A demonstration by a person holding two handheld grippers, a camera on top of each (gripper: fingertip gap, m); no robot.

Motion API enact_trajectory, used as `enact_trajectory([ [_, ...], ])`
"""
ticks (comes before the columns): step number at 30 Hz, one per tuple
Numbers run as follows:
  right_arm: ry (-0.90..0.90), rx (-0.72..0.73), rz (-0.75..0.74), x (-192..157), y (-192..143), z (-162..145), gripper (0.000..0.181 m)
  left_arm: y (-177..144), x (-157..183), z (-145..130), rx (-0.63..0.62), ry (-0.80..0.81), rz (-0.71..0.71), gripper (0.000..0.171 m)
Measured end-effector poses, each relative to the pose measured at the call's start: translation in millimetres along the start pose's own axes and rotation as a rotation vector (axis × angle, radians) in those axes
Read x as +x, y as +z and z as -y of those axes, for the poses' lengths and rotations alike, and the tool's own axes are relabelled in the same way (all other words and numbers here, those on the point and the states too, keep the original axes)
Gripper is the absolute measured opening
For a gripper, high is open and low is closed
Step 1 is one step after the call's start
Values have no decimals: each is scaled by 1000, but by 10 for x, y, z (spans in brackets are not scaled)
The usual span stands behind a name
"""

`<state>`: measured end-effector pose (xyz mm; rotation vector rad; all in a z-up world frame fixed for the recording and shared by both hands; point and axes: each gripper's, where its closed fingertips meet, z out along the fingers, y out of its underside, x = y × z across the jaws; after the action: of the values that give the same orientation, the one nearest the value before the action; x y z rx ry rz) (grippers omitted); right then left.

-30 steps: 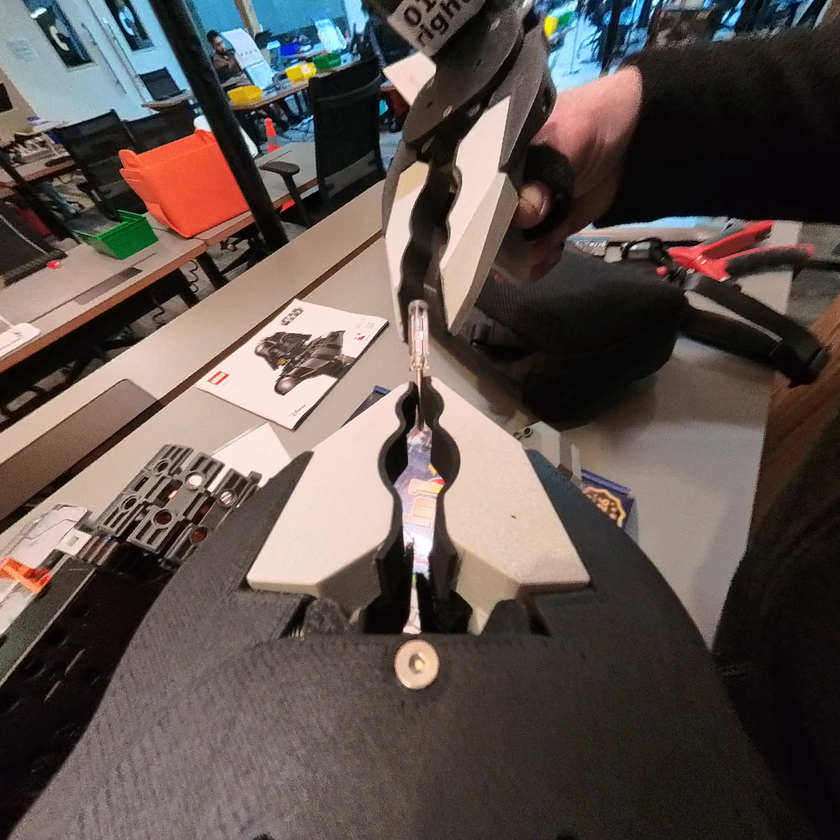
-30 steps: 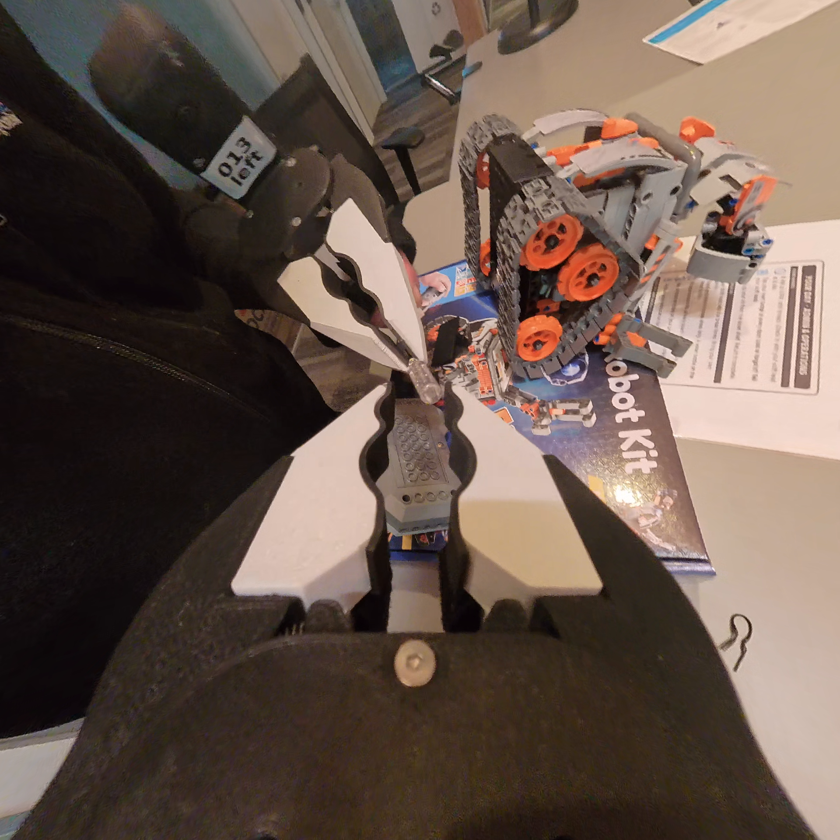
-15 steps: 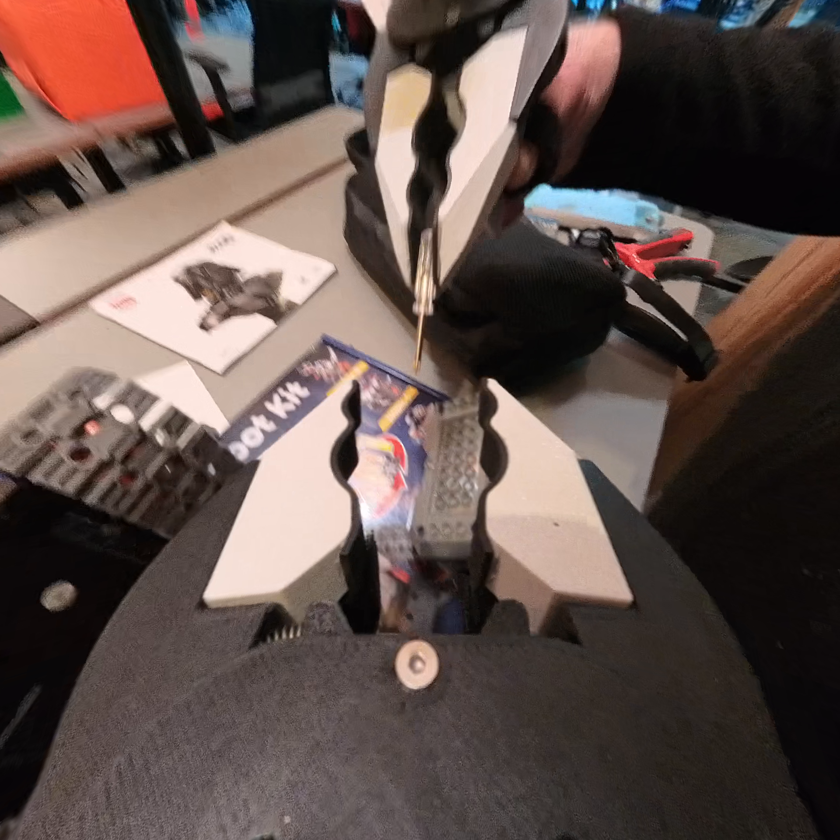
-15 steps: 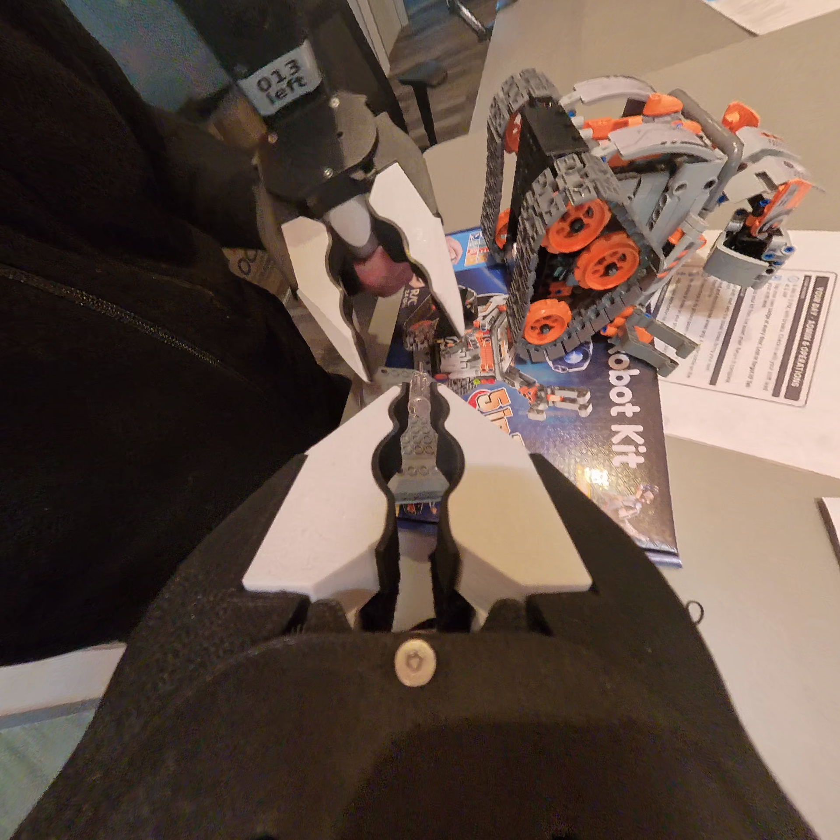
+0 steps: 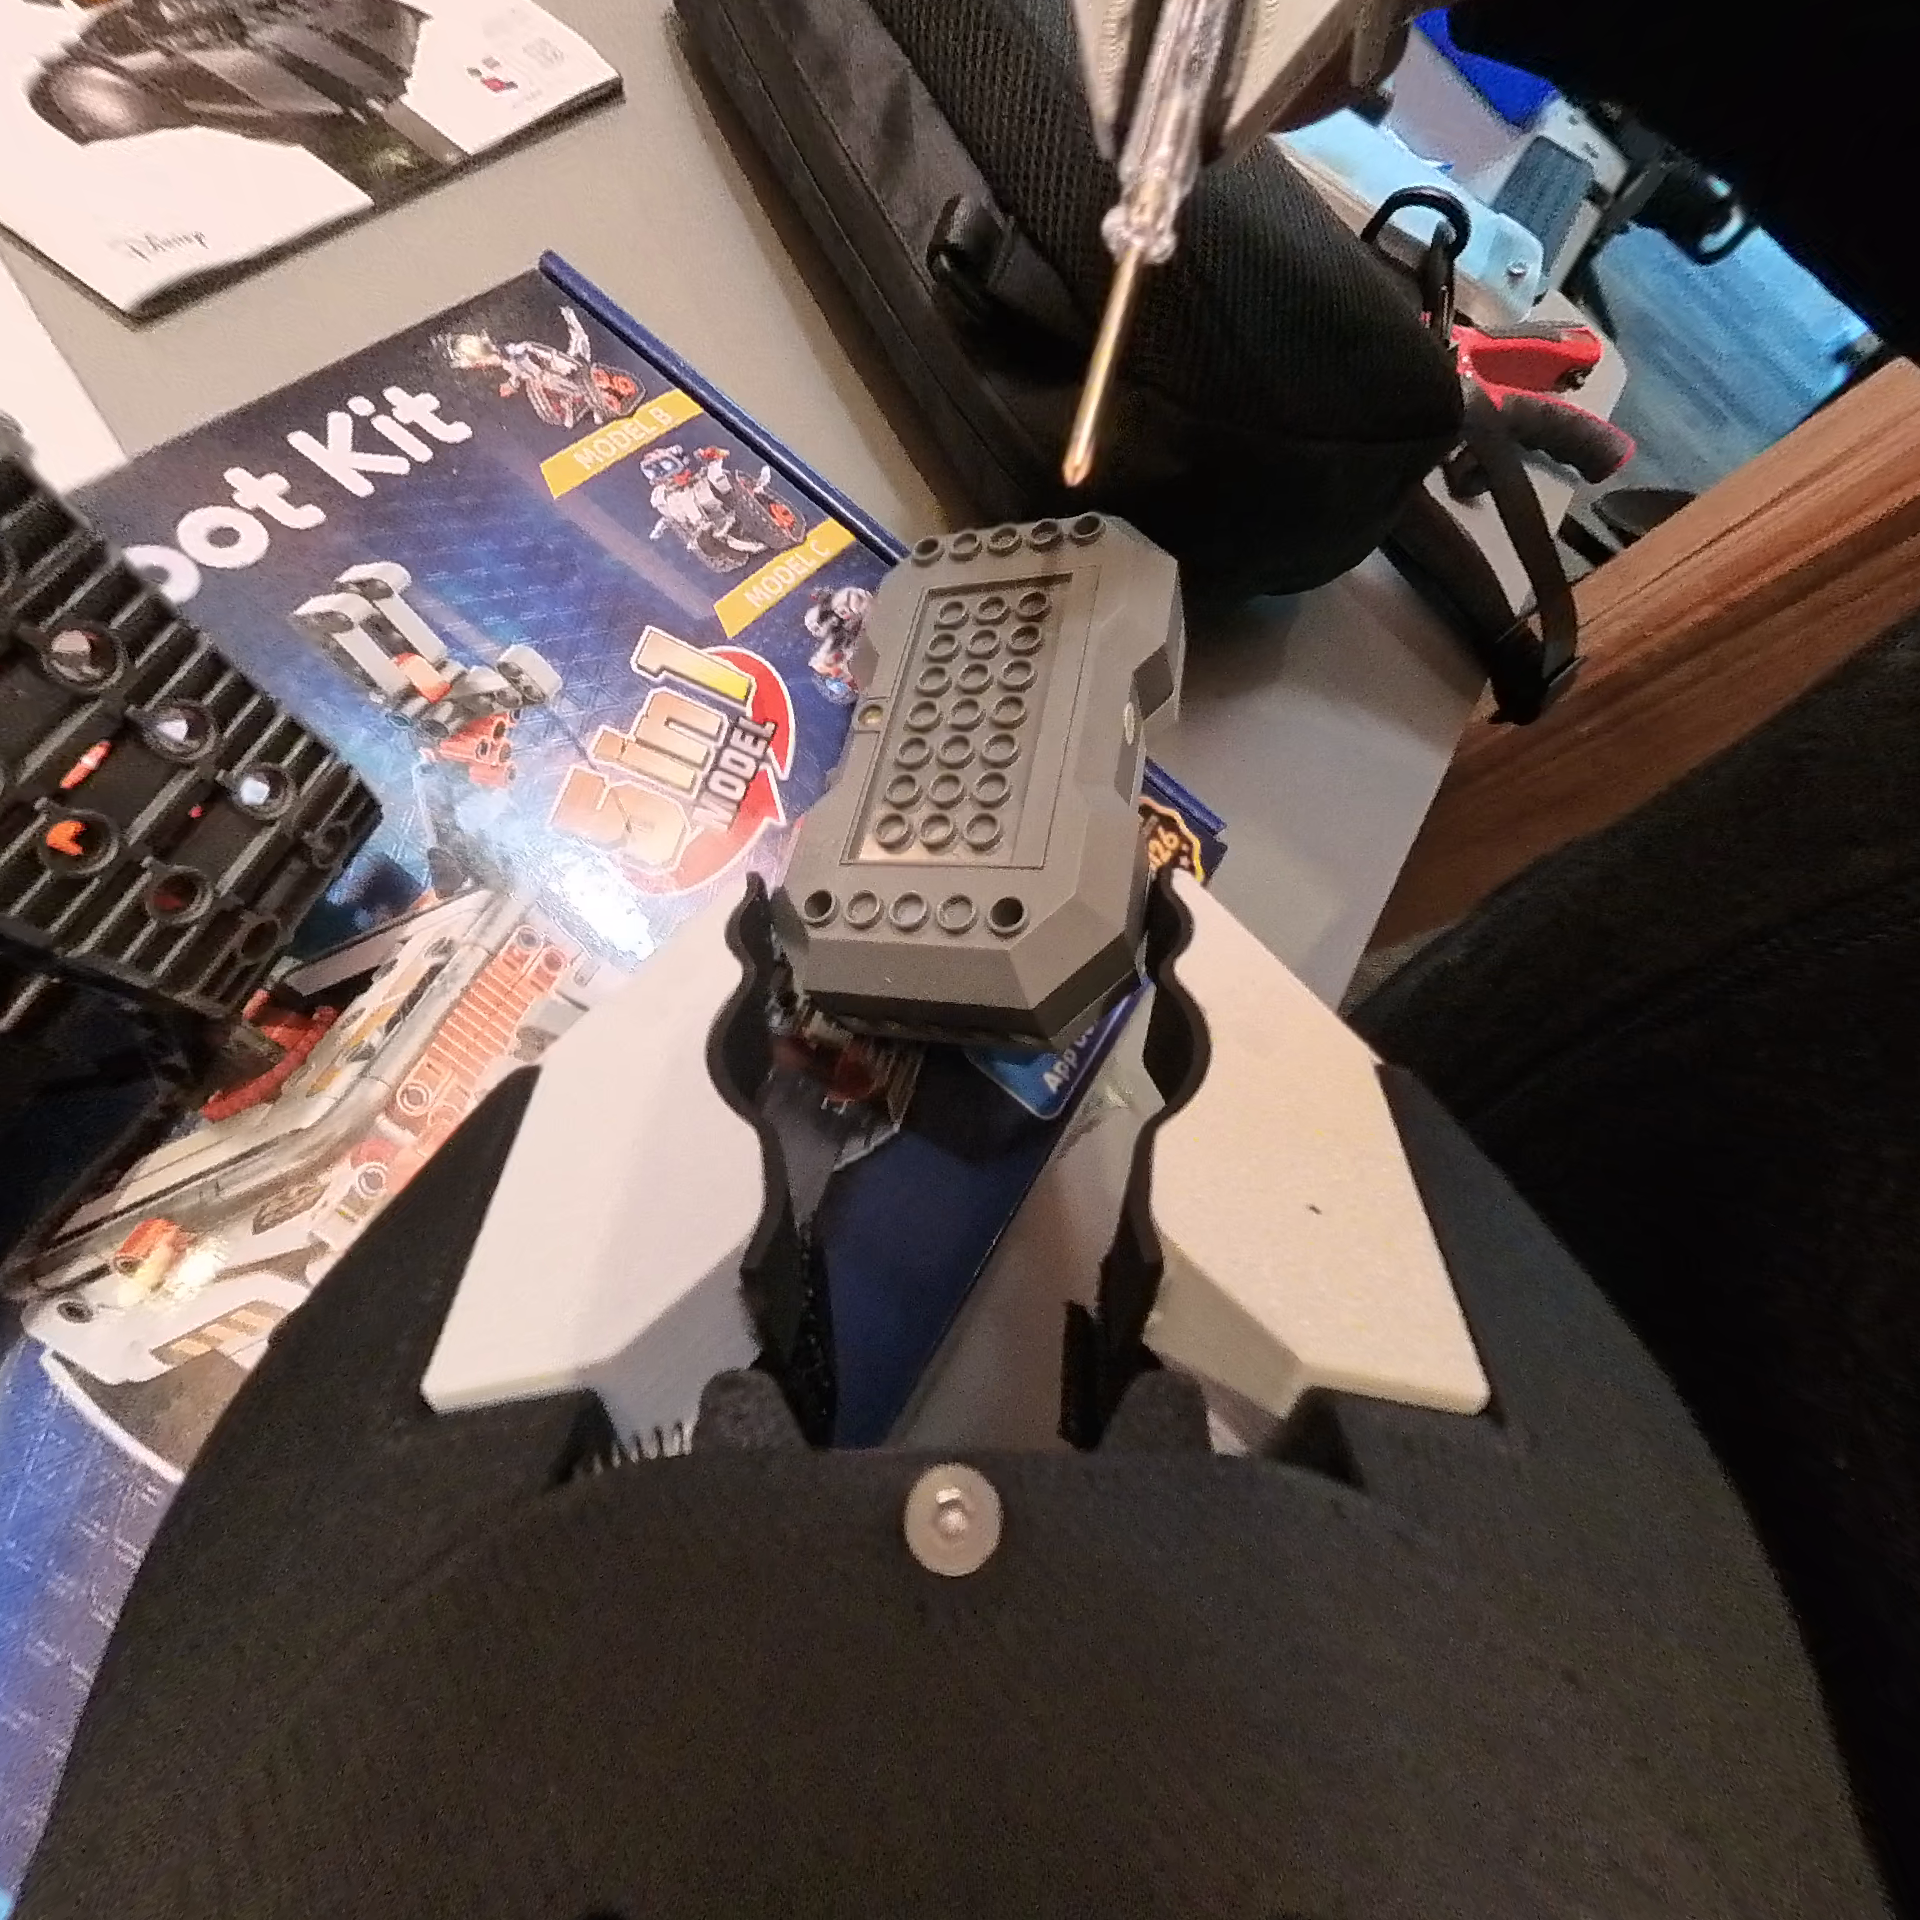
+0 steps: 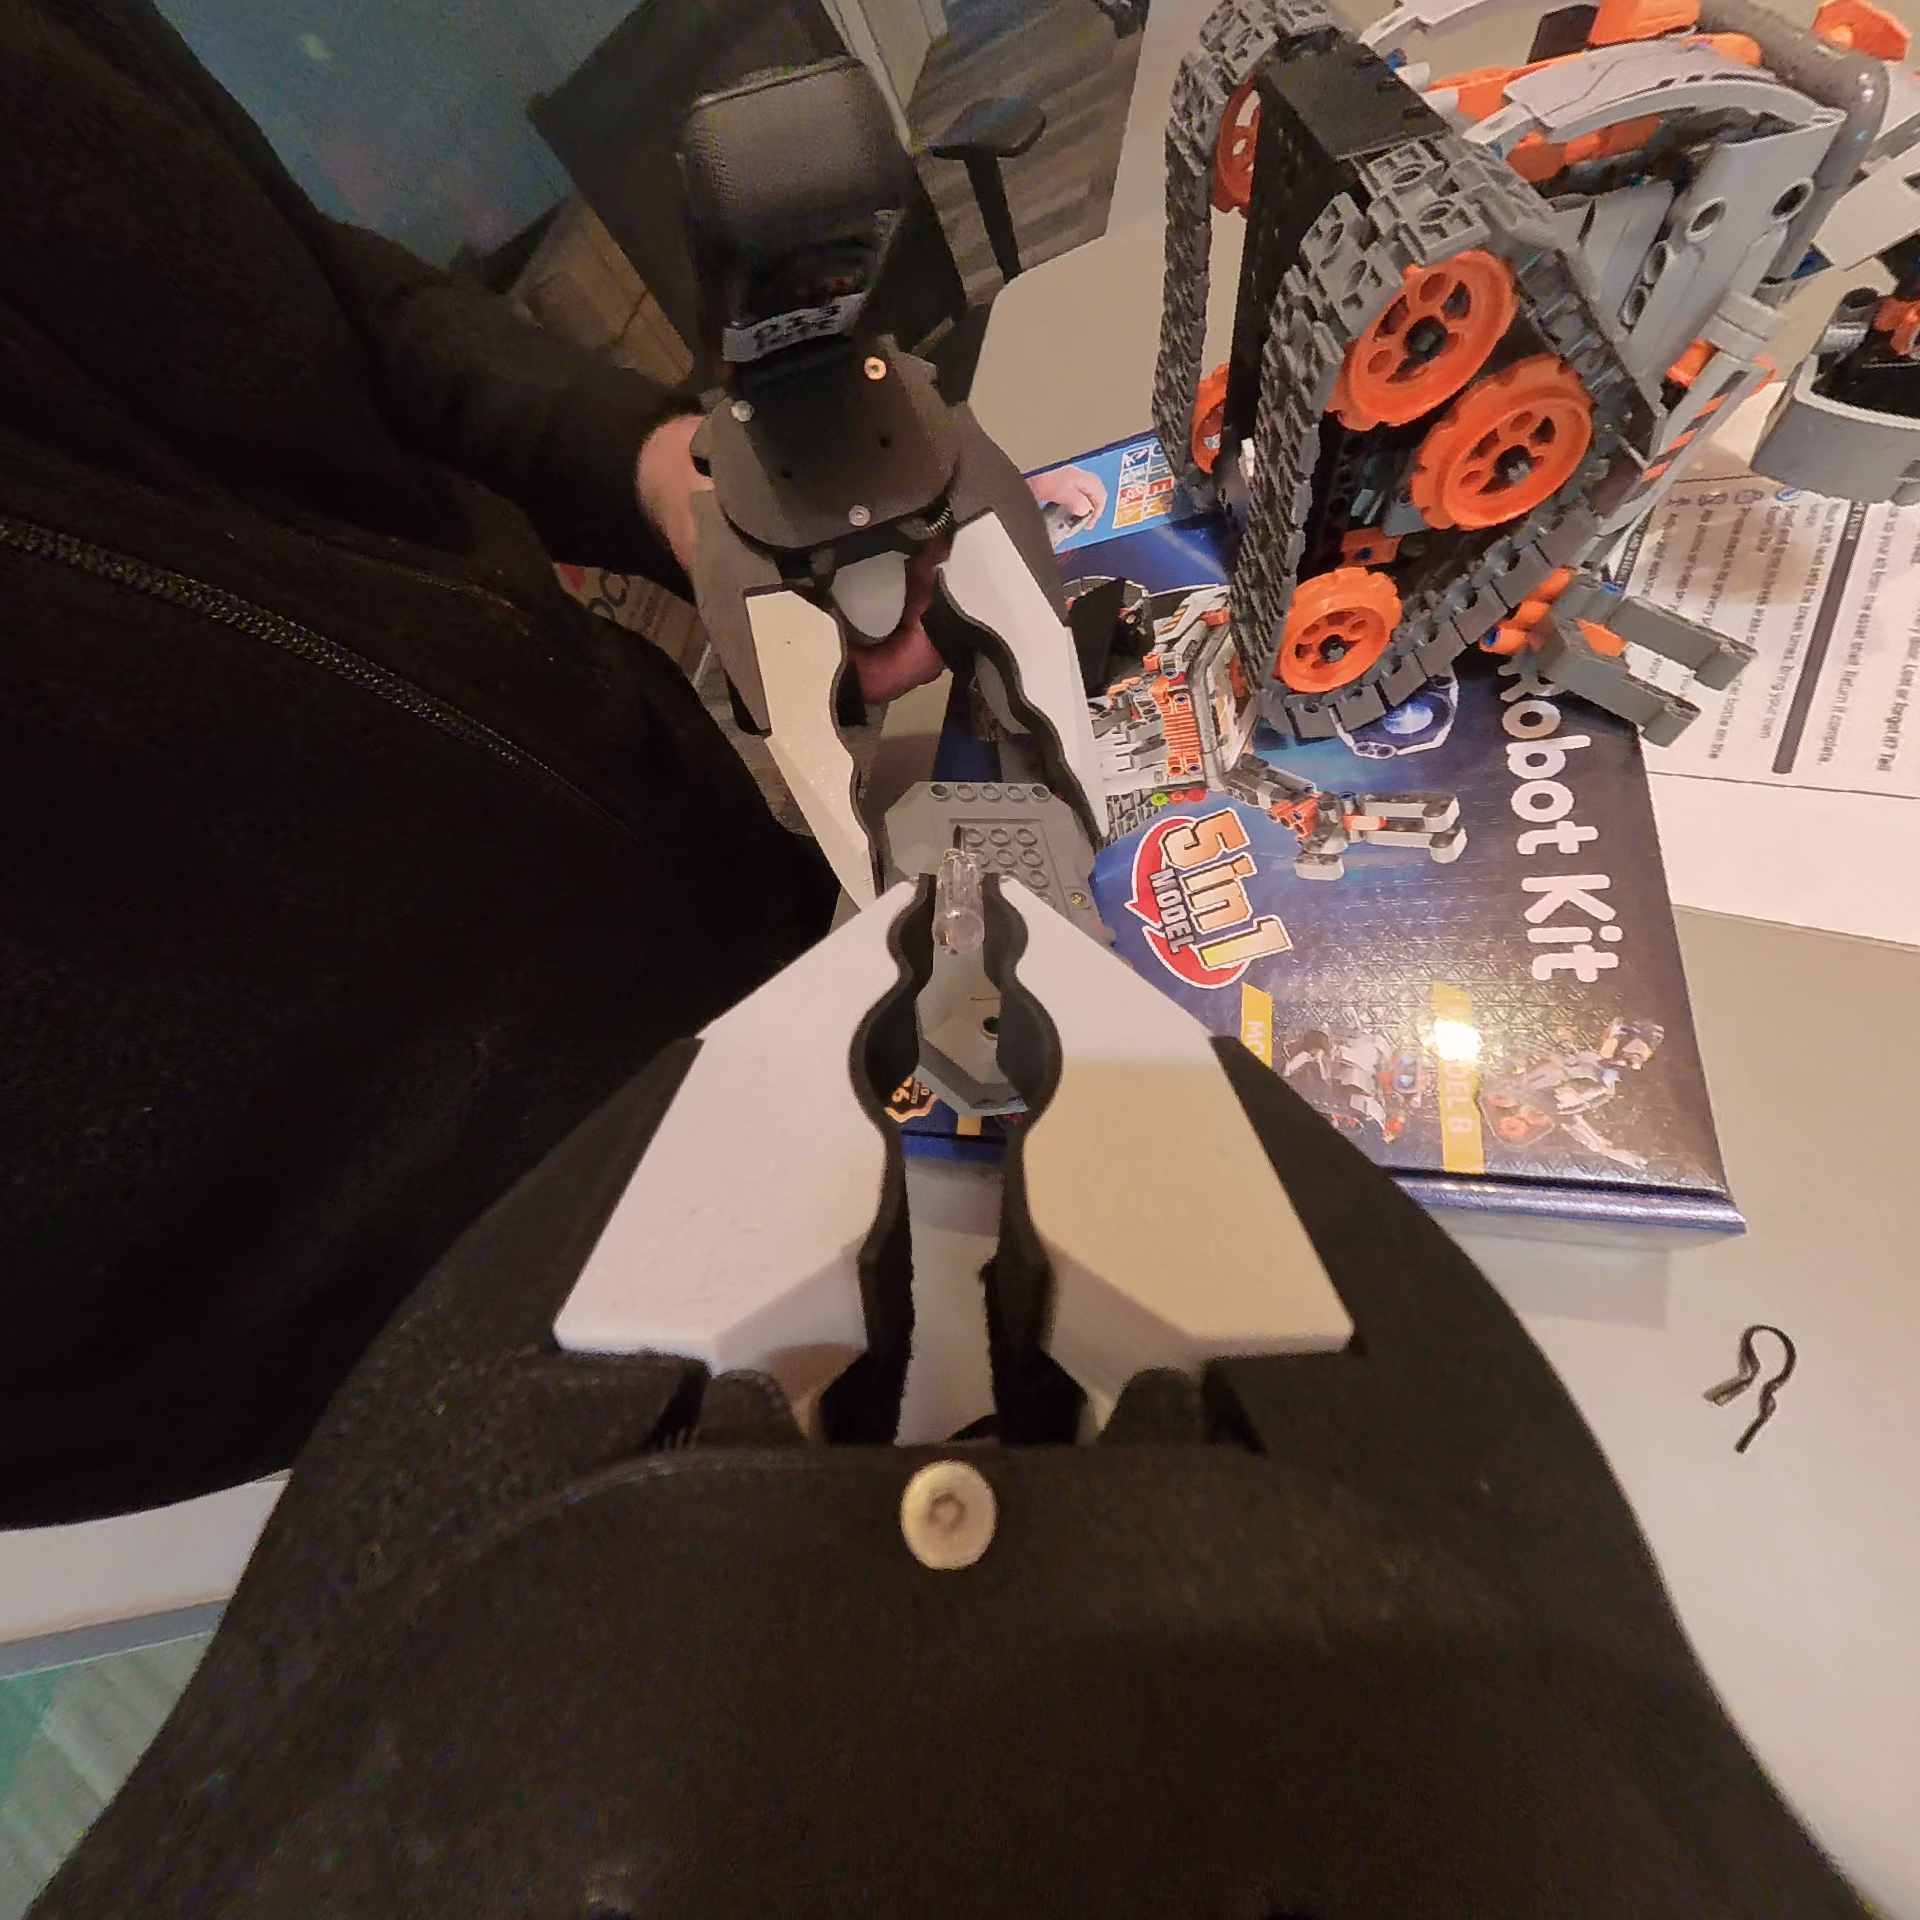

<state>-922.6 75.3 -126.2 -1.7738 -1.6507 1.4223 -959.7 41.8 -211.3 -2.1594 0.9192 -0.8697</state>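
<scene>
Between the spread white fingers (image 5: 1257,1164) of the left gripper (image 5: 961,925) sits a grey studded block (image 5: 987,769), its near end touching both finger tips, lying on a blue booklet (image 5: 436,665) on the desk (image 5: 1320,748). At 12 o'clock above it, the right gripper (image 6: 958,883) pinches a clear-handled screwdriver (image 5: 1127,239), tip pointing down near the block's far end. At 1 o'clock stands an orange-wheeled tracked model (image 6: 1455,395).
</scene>
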Motion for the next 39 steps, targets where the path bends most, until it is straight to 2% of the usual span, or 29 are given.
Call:
enact_trajectory([
  [3,-20,-25,-44,46,-29,-21,6,-15,-42,47,12,110,97,69],
  [6,-81,-100,-139,169,-46,-58,6,-71,-174,120,-12,348,300,69],
  [11,-248,-219,-246,272,33,19,5,-62,-238,184,-68,549,434,69],
  [15,-378,-327,-298,277,114,23,5,-58,-264,252,-78,577,472,69],
  [18,-418,-348,-327,273,127,40,5,-61,-282,303,-84,597,488,69],
  [27,-432,-379,-356,343,63,42,6,-43,-303,376,-83,604,490,70],
  [39,-458,-408,-320,384,7,33,5,-8,-291,471,-72,616,471,69],
])
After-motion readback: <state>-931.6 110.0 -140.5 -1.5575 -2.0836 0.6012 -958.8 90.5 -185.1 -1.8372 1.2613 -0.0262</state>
